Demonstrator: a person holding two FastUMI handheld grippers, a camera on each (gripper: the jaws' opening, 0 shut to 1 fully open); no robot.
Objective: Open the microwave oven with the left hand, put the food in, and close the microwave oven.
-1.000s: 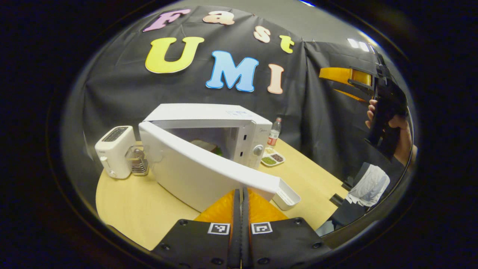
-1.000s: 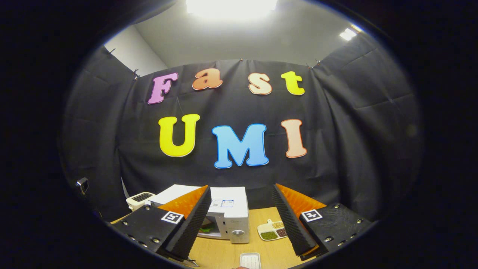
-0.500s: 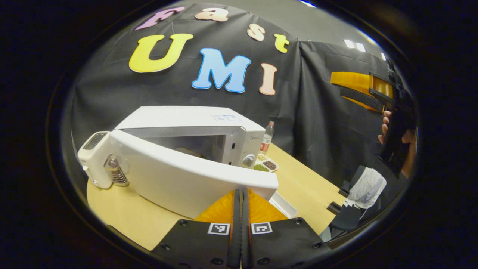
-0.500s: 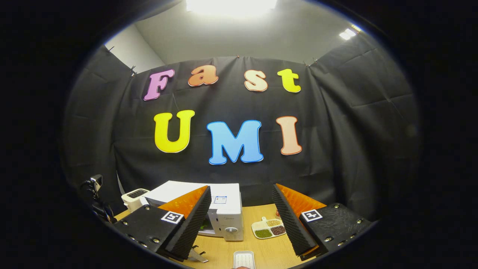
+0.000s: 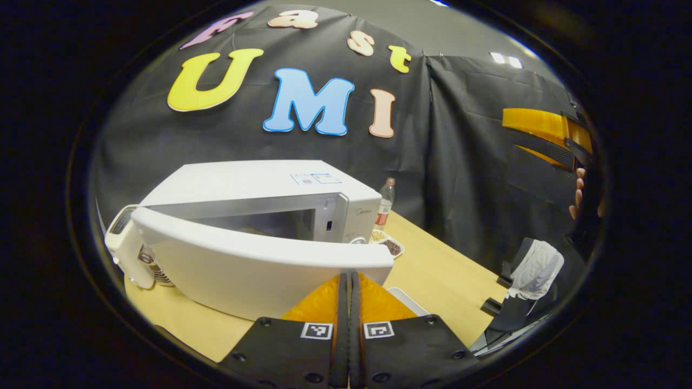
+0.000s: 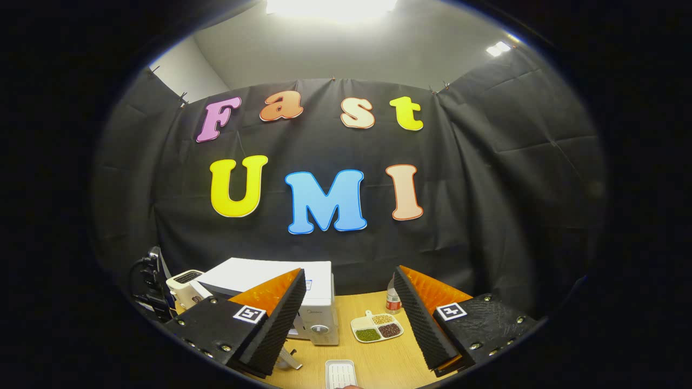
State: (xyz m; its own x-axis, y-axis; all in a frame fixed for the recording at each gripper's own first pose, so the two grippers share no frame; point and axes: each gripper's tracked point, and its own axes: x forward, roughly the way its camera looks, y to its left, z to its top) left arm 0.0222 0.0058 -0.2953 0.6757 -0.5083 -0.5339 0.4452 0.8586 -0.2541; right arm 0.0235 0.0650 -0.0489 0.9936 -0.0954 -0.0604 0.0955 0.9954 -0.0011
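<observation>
1. In the left gripper view, the toaster [image 5: 121, 243] stands at far left behind the microwave door [image 5: 254, 270], which is ajar.
2. The left gripper [image 5: 348, 281], fingers pressed together, touches the door's free edge.
3. The right gripper view shows the microwave [image 6: 303, 292], then a sectioned dish [image 6: 377, 327] between the right gripper [image 6: 348, 292] fingers, spread wide and holding nothing.

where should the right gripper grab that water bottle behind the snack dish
Grip the bottle around its body below the cap, coming in level from the front of the table. It stands upright and narrow, with free space on both sides. The sectioned dish lies just in front, so pass above it. The right gripper is already open.
</observation>
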